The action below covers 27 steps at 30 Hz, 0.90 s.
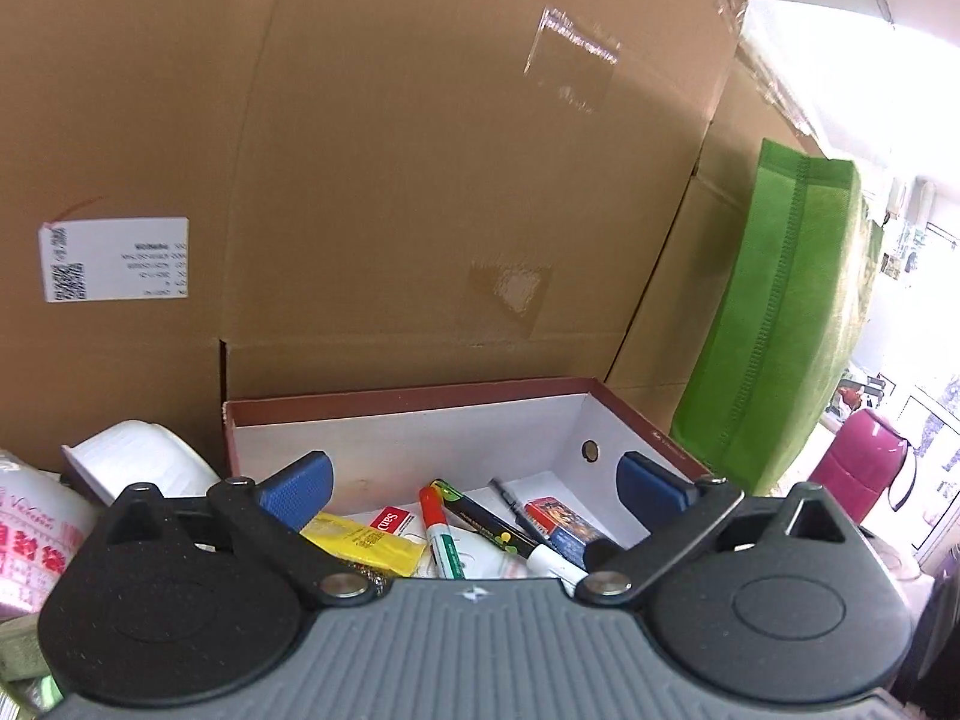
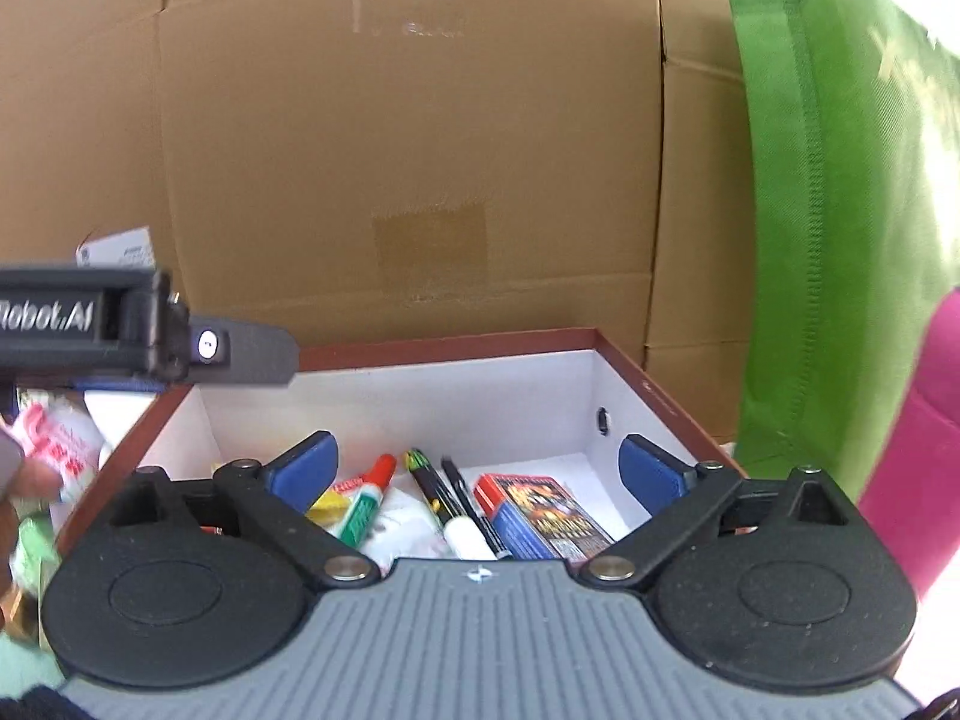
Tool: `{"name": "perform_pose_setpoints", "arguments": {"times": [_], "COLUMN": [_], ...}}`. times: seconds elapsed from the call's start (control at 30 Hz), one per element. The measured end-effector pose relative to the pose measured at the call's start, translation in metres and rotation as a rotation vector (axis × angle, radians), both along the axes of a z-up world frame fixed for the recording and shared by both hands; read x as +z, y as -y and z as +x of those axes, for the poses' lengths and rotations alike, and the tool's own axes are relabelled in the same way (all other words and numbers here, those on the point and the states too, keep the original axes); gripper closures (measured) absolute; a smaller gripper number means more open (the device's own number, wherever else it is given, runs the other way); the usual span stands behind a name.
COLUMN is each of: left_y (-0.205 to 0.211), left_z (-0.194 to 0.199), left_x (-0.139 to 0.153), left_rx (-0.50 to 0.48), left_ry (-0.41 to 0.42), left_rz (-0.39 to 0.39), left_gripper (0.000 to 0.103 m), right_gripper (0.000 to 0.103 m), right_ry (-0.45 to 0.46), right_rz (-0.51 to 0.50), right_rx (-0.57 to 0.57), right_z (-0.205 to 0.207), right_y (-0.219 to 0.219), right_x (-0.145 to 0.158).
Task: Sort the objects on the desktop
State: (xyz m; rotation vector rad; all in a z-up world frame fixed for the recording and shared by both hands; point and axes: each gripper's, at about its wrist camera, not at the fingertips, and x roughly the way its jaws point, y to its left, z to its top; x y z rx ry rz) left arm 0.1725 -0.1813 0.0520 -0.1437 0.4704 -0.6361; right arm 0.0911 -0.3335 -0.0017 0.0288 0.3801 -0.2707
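A shoe box point(image 1: 420, 397) with a red-brown rim and white inside stands open before a cardboard wall. In it lie a red-capped green marker point(image 1: 441, 534), a black marker with a white cap point(image 1: 510, 531), a black pen point(image 1: 515, 503), a red and blue card box point(image 1: 561, 525), a yellow packet point(image 1: 366, 543) and a red memory-card pack point(image 1: 393, 521). My left gripper point(image 1: 474, 474) hangs open over the box, holding nothing. My right gripper point(image 2: 477, 450) is open too, above the same box point(image 2: 450, 349), the marker point(image 2: 366, 504) and the card box point(image 2: 540, 516). One finger point(image 2: 258, 354) of the left gripper shows there at the left.
Large cardboard cartons point(image 1: 420, 180) close off the back. A green fabric bag point(image 1: 780, 312) and a magenta flask point(image 1: 858, 450) stand to the right. Left of the box are a white roll-like container point(image 1: 138, 456) and a pink-printed package point(image 1: 36, 534).
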Motion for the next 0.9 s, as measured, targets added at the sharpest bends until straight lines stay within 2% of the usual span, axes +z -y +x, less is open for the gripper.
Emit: {"name": "perform_pose_setpoints", "arguments": {"times": [0.53,0.9], "left_y": [-0.032,-0.053], "left_z": [-0.078,-0.121], "left_x": [0.011,-0.005], "left_rx": [-0.002,0.014], "left_ry": [0.038,0.007], "left_rz": [0.029,0.092], "left_gripper": [0.000,0.000], "right_gripper": [0.002,0.002], "right_ry": [0.010,-0.044], "right_rz": [-0.010,0.035], "right_rx": [-0.044,-0.077], "right_z": [-0.087,-0.116], "right_y": [-0.041,-0.064], "right_x": [0.015,-0.004]}}
